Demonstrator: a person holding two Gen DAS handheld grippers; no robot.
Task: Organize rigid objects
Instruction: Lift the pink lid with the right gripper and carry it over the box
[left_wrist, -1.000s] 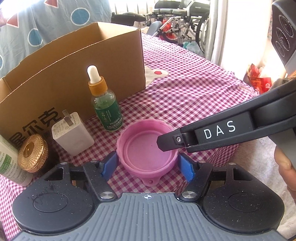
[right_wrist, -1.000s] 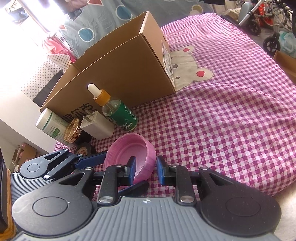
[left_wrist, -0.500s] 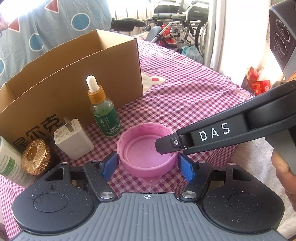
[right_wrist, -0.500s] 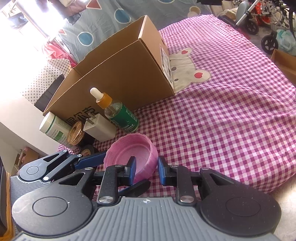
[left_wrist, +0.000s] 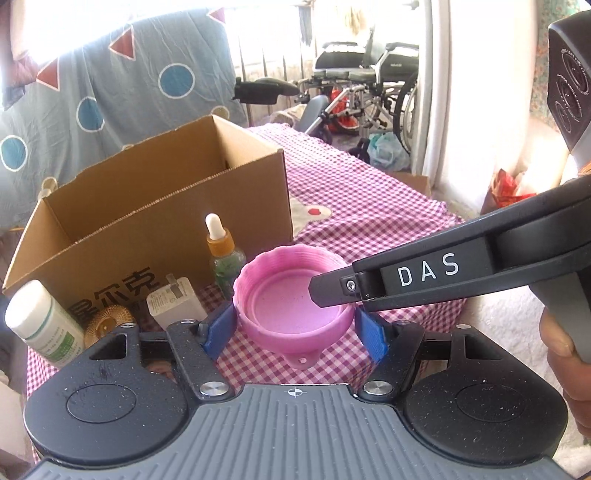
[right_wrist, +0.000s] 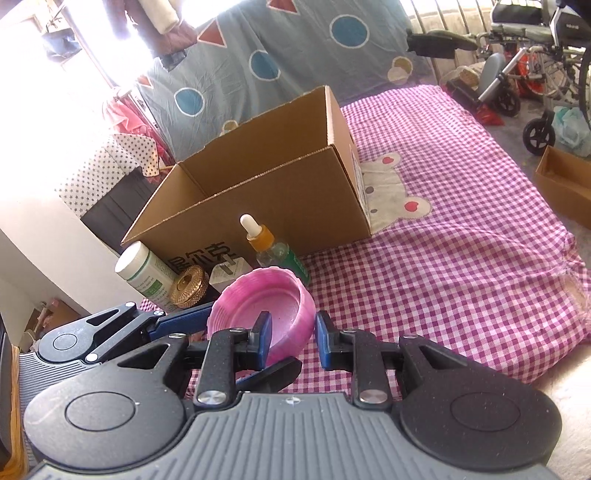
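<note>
A pink ribbed bowl (left_wrist: 291, 299) is held above the checked cloth. My left gripper (left_wrist: 295, 326) clamps it across its outer wall. My right gripper (right_wrist: 292, 338) pinches its near wall, one finger inside and one outside; it also shows in the left wrist view (left_wrist: 332, 295). The bowl also shows in the right wrist view (right_wrist: 262, 306). An open cardboard box (left_wrist: 155, 206) stands behind. In front of it stand a green dropper bottle (left_wrist: 223, 258), a white charger (left_wrist: 175, 306), a gold round lid (left_wrist: 107, 323) and a white bottle (left_wrist: 40, 325).
The pink checked cloth (right_wrist: 461, 258) covers the table, with its edge at the right. A wheelchair (left_wrist: 369, 92) and clutter stand beyond the far end. A small brown box (right_wrist: 565, 184) lies on the floor at the right.
Both grippers have risen with the pink bowl between them. The box and the small items now sit lower and farther off in both views.
</note>
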